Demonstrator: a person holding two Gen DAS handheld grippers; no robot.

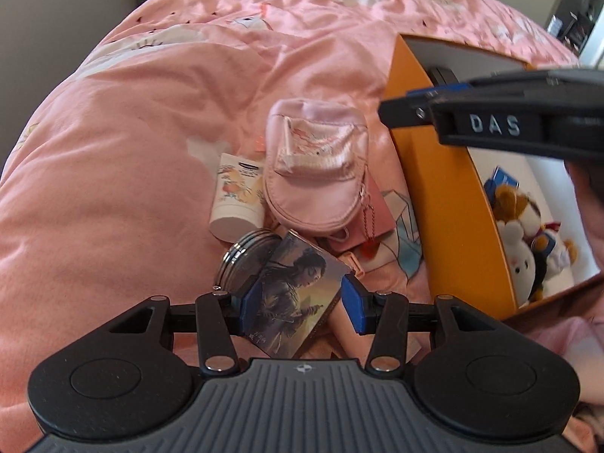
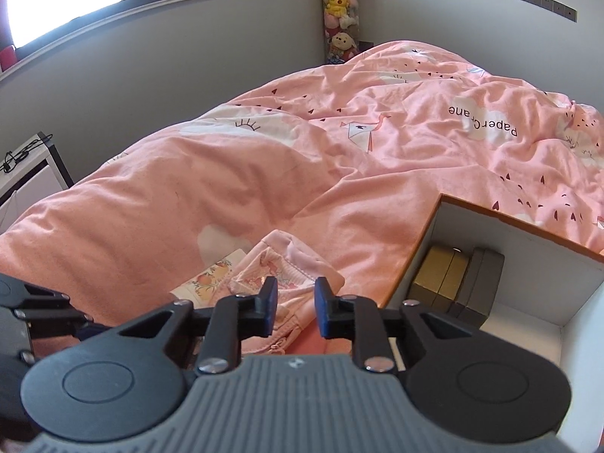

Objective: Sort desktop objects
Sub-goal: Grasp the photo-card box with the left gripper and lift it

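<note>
One pink pouch (image 1: 315, 173), one tube (image 1: 238, 200), one picture card (image 1: 294, 302), one orange box (image 1: 449, 204).

surface: pink quilted bed (image 1: 113, 151) | on it: orange box (image 1: 445, 204), pink pouch (image 1: 315, 173) (open), tube (image 1: 236, 204)

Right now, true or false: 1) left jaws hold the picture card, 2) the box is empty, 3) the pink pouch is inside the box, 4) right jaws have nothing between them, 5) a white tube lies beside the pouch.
1) True: the left gripper clamps the picture card.
2) False: the orange box holds plush toys and small dark boxes.
3) False: the pink pouch lies on the pink bedcover, outside the box.
4) True: the right gripper is open on air.
5) True: the white tube lies against it.
</note>
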